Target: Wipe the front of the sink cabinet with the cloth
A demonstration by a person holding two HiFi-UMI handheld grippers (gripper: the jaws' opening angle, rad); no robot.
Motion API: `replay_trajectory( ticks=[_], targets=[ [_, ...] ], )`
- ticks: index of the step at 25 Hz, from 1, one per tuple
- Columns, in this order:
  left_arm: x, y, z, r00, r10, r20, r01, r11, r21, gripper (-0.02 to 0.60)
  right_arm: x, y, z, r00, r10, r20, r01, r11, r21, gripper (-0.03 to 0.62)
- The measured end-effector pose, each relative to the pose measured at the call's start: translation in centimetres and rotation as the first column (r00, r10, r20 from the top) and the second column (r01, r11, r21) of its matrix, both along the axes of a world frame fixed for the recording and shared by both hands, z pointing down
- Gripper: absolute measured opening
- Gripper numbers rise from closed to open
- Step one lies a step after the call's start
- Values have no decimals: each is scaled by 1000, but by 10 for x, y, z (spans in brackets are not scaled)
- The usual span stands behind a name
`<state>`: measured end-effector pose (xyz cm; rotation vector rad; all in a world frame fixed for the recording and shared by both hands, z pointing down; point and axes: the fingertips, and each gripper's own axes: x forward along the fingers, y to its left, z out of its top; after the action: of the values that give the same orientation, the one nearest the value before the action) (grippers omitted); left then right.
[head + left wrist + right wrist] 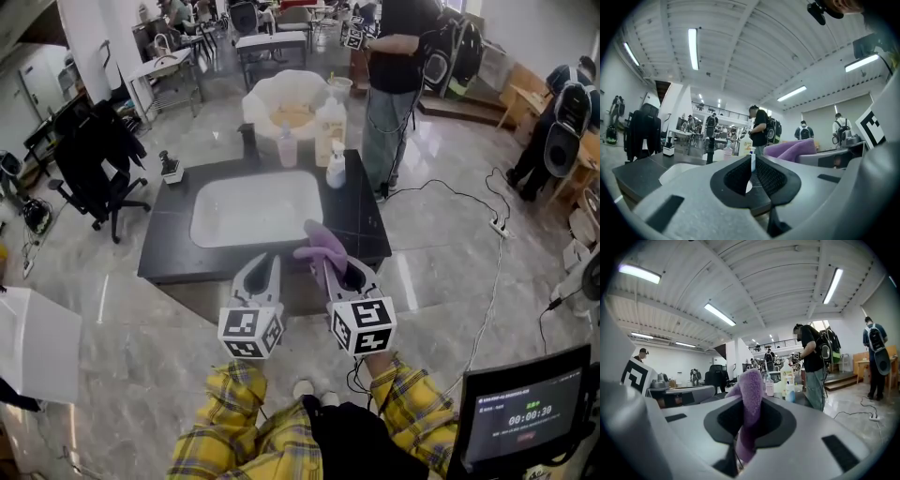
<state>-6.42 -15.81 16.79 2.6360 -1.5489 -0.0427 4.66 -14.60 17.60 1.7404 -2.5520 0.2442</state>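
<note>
Right gripper (749, 417): closed on the cloth (751, 392); the purple fabric is clamped between the two dark pads.
Cloth in the claw: a rounded fold is pushed up above the jaw tips, and a narrower strip is seen hanging below the pads.
Cloth in the head view: the cloth (322, 246) is seen projecting forward from the right gripper (330, 272), over the front edge of the black counter, near the basin's front right corner.
Contact with cabinet: it cannot be told whether the cloth touches the sink cabinet (173, 234).
Left gripper (752, 177): its pads are drawn together with only a thin slit left; nothing is held between them.
Gripper spacing: the left gripper (262, 274) is held just beside the right one, both pointed at the cabinet front.
Basin (255, 208): white, set into the counter top.
Bottles (329, 129): stood together at the back edge of the counter, well apart from the cloth.
</note>
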Motion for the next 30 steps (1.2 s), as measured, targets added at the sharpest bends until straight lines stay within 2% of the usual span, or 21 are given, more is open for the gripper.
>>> replay_trajectory(
  ticks=[8, 13, 30],
  targets=[
    [-9, 16, -18, 999, -11, 36, 9, 999, 38, 8, -16, 13, -18, 998, -57, 2, 57, 997, 42, 40],
    [-19, 24, -14, 999, -41, 19, 40, 999, 28, 8, -19, 21, -6, 997, -70, 11, 70, 997, 20, 40],
    [-38, 33, -3, 996, -86, 36, 86, 996, 4, 8, -35, 31, 8, 994, -113, 1, 113, 994, -12, 40]
  ],
)
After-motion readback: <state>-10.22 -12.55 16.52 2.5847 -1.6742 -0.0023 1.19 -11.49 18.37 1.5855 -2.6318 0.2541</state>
